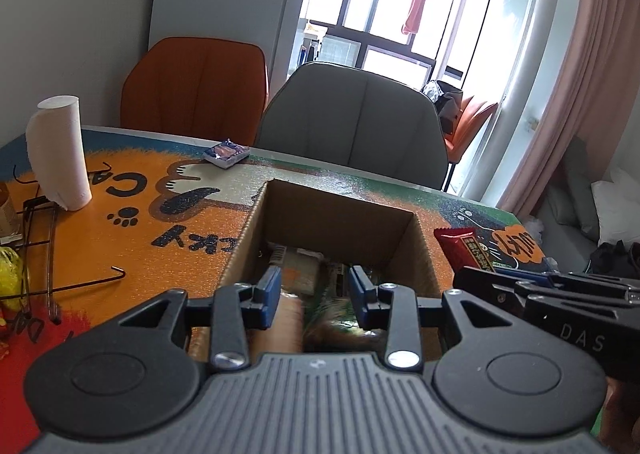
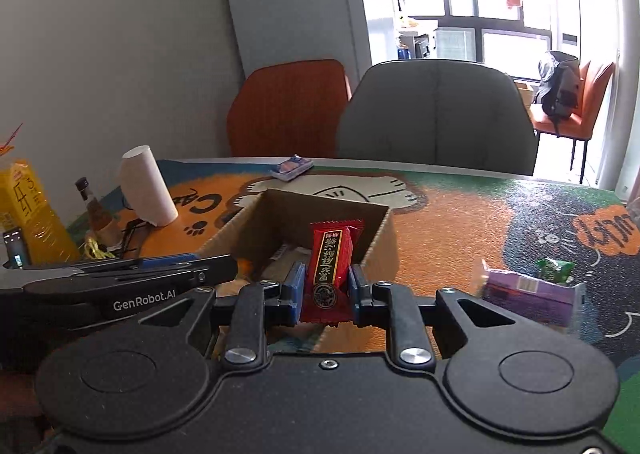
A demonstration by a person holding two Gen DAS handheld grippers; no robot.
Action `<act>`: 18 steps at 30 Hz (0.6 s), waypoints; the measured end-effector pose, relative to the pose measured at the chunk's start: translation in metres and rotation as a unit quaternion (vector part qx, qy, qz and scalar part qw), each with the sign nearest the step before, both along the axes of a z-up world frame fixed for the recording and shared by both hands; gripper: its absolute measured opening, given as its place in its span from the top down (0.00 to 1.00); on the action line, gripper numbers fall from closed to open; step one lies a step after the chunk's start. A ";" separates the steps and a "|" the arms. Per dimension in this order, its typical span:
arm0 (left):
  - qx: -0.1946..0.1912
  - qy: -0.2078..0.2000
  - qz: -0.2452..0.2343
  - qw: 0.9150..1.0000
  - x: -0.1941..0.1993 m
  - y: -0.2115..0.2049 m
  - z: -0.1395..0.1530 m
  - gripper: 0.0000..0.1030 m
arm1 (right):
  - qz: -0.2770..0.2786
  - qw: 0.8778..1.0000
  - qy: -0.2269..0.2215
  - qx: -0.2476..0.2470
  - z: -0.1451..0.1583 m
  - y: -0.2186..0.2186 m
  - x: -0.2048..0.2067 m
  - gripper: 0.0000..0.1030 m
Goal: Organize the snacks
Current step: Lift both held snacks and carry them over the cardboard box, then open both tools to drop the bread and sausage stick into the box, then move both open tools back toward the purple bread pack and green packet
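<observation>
Between the right tongs (image 2: pixel 325 286), pinched upright: red snack packet (image 2: pixel 331 254).

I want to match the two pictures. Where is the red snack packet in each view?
Left wrist view: the red snack packet is at the right, beside the cardboard box.
Right wrist view: at centre, gripped in the right claw.
Shared landmark: the paper roll.

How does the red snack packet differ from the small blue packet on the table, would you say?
The red snack packet is held upright in the right gripper; the blue packet lies flat, untouched, near the far table edge. The red one is beside the cardboard box; the blue one beyond it. Both are outside the box.
</observation>
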State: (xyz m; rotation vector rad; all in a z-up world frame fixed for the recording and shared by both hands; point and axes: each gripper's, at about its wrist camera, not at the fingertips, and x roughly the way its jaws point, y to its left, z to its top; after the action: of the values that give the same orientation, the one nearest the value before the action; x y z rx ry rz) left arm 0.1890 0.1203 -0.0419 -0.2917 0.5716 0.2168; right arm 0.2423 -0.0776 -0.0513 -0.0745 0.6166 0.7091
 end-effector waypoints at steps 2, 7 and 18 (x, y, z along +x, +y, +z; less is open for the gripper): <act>0.000 0.000 0.003 1.000 -0.002 0.001 0.001 0.65 | 0.003 1.000 0.002 0.001 0.000 0.002 -0.001 0.79; 0.000 -0.001 0.011 1.000 -0.006 0.004 0.003 0.63 | 0.018 1.000 0.019 0.017 0.001 0.005 -0.001 0.75; 0.000 0.000 0.015 1.000 -0.008 0.000 0.004 0.29 | -0.011 1.000 0.020 0.020 0.004 -0.015 0.003 0.71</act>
State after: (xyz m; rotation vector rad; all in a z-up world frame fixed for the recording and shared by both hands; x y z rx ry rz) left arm 0.1814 0.1198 -0.0379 -0.3000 0.5677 0.2454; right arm 0.2453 -0.0927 -0.0476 -0.0158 0.6405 0.7022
